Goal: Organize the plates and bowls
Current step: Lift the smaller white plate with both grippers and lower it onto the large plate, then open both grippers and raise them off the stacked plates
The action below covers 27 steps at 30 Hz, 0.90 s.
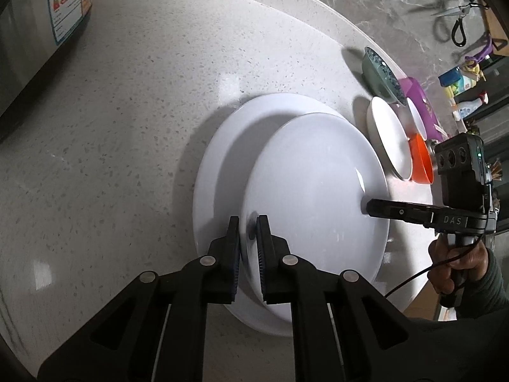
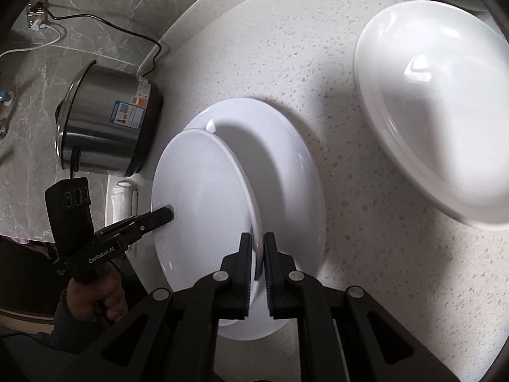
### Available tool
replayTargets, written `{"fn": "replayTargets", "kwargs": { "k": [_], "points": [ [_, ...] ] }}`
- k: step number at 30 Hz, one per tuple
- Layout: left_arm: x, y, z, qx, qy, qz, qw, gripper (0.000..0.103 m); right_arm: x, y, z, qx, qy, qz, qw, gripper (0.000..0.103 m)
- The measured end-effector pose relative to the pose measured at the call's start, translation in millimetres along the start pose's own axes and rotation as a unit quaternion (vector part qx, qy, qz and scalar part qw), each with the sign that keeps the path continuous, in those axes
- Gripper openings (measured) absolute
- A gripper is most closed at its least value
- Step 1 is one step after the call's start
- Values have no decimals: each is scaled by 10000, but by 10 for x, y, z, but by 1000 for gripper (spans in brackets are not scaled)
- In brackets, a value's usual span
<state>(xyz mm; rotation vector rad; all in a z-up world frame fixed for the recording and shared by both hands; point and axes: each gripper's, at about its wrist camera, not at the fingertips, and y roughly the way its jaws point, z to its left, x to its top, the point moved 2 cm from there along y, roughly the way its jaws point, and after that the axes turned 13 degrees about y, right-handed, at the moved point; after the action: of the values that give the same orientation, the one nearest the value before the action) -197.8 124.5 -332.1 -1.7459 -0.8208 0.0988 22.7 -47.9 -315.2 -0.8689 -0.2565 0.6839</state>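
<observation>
- My left gripper [image 1: 248, 232] is clamped on the near rim of the upper white plate [image 1: 315, 197], the blue pads pressing either side of the edge.
- My right gripper [image 2: 257, 251] grips the same plate's opposite rim; from the left wrist view I see its fingertips [image 1: 375, 208] touching the plate's far edge.
- That upper plate sits tilted above a lower white plate [image 1: 222, 146], which lies flat on the speckled round table [image 1: 127, 111]. It overlaps the lower one but sits off-centre (I cannot tell whether they touch).
- Beyond, near the table's edge, I see a white bowl [image 1: 388, 137], a green patterned bowl [image 1: 381, 76], an orange bowl [image 1: 421, 159] and a purple dish [image 1: 420, 102], close together.
- A steel rice cooker [image 2: 108, 121] stands on the table past the plates in the right wrist view.
- A hand [image 1: 455, 264] in a dark sleeve holds the right gripper's handle.
</observation>
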Motion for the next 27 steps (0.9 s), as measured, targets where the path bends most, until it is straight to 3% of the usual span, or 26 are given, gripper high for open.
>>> {"fn": "replayTargets", "kwargs": {
  "k": [21,24,26,27],
  "points": [
    [41,58,-185,48,307,-201,9993,15,-70,8,96,-365,-141,-629,9973,16],
    [51,39,-281,155,568,-283,9979,33,-101,6,145,-438,-207,-750,9960,24],
    [67,-13,-370,122,745,-456,9961,69,-125,10,197,-540,-314,-830,9946,33],
    [75,-30,-398,129,795,-508,9955,76,-137,12,225,-575,-369,-869,9939,36]
  ]
}}
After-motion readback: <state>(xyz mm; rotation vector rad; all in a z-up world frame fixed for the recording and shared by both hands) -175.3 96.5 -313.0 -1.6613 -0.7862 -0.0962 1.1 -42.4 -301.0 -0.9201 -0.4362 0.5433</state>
